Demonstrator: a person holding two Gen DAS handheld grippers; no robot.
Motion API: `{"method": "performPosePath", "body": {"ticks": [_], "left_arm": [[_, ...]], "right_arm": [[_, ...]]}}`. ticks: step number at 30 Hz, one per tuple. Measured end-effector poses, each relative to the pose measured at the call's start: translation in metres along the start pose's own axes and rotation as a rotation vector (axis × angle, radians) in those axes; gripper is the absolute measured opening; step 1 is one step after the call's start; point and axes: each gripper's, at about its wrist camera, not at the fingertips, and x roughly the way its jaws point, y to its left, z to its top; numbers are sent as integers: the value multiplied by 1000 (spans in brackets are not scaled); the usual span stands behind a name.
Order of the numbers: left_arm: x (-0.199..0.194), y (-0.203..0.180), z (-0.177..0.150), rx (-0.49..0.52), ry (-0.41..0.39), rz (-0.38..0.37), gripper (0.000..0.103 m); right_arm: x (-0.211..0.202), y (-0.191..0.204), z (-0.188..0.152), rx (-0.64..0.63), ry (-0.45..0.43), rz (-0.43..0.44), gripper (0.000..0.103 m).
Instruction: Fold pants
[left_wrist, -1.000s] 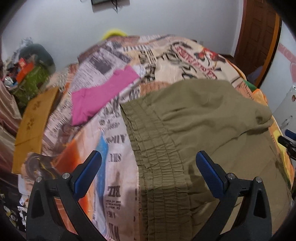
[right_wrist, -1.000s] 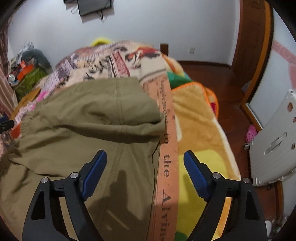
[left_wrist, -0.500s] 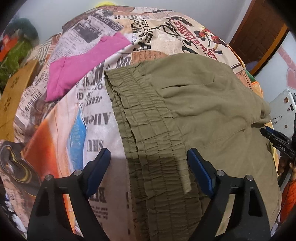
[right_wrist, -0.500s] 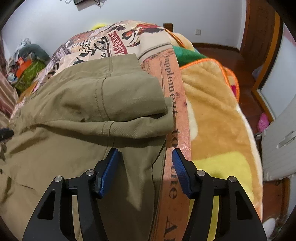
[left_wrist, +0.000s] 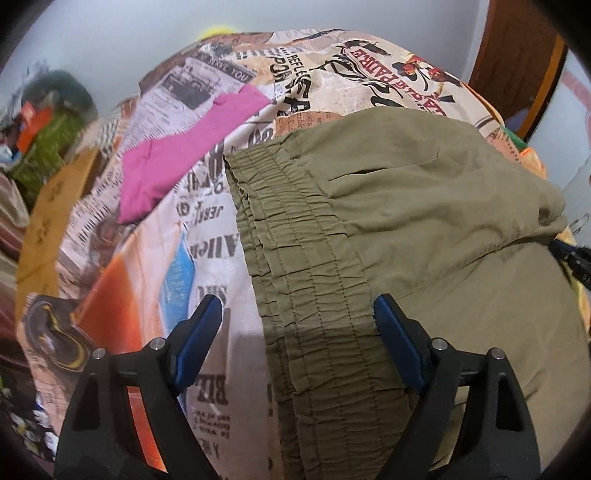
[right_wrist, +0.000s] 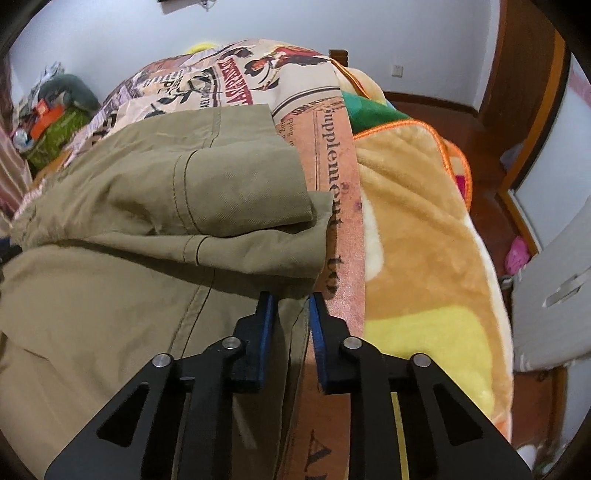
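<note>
In the left wrist view, our left gripper (left_wrist: 295, 314) stands wide apart, straddling the elastic waistband (left_wrist: 306, 266) of the olive pants (left_wrist: 424, 206), which fill the centre and right of the frame on the newspaper-print bedspread (left_wrist: 207, 258). Closing here could pinch only the top waistband layer — the fold would then split.

In the right wrist view, our right gripper (right_wrist: 291, 302) is nearly closed around the pants' lower hem edge (right_wrist: 295, 317) at lower centre. We might also catch the bedspread strip just beside it.
</note>
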Motion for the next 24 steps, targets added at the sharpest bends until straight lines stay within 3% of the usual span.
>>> {"method": "performPosePath", "body": {"ticks": [5, 14, 16, 18, 19, 20, 24], "left_arm": [[-6, 2, -4, 20, -10, 16, 84], [-13, 12, -7, -32, 12, -30, 83], [-24, 15, -7, -27, -11, 5, 82], [-40, 22, -5, -28, -52, 8, 82], [-44, 26, -4, -34, -59, 5, 82], [-50, 31, 0, -43, -69, 3, 82], [-56, 39, 14, -64, -78, -17, 82]], "right_arm": [[-1, 6, -4, -55, 12, -38, 10], [3, 6, -1, -69, 70, -36, 10], [0, 1, 2, -57, 87, -26, 17], [-5, -3, 4, -32, 94, -20, 46], [-11, -6, 5, -15, 78, -2, 52], [-17, -6, 6, -6, 53, 13, 56], [-37, -6, 21, 15, -20, 22, 57]]}}
